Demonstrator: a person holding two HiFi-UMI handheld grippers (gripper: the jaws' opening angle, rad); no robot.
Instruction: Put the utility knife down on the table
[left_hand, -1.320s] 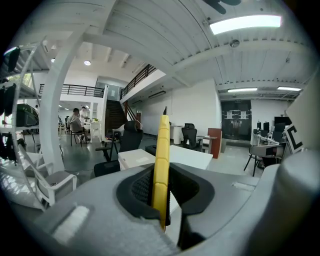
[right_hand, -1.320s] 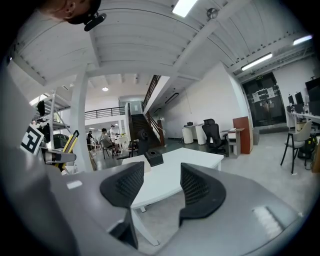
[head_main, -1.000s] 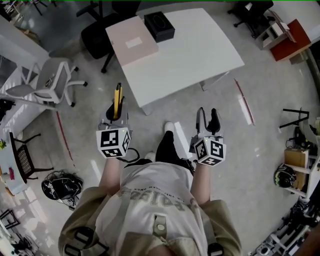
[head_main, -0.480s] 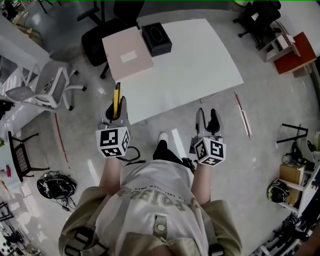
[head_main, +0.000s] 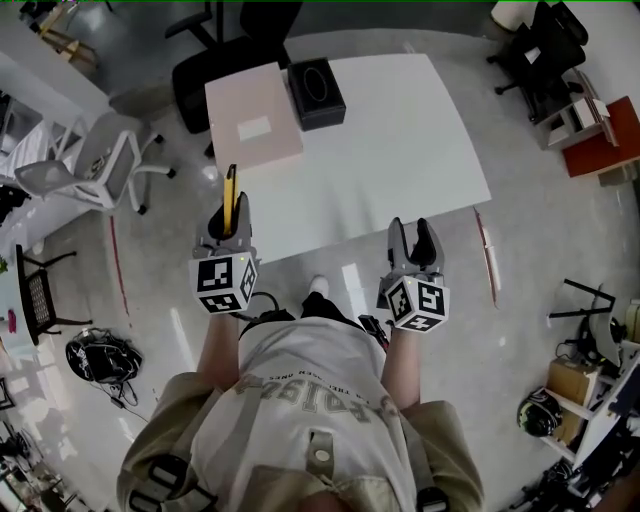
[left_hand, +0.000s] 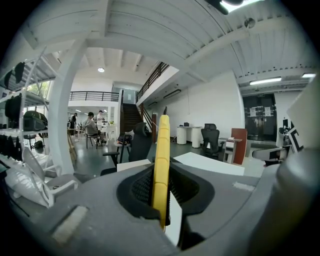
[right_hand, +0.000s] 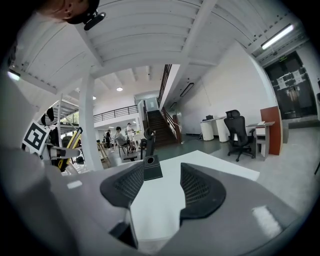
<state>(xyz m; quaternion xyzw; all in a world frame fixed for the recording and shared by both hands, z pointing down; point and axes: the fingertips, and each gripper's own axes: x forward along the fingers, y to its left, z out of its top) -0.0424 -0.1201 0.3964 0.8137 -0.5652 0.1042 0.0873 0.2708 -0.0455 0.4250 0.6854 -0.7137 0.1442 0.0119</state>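
Short of the table and black box, left gripper clamps utility knife; right gripper gapes.

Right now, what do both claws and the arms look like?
Left claw and right claw: grey moulded bodies, black ribbed pads, each carrying a white cube of black square markers. Khaki sleeves; a black cable trails by the left.

We see bright, even light from ceiling strips; the floor gleams softly, and both gripper views bulge fisheye with dark corners
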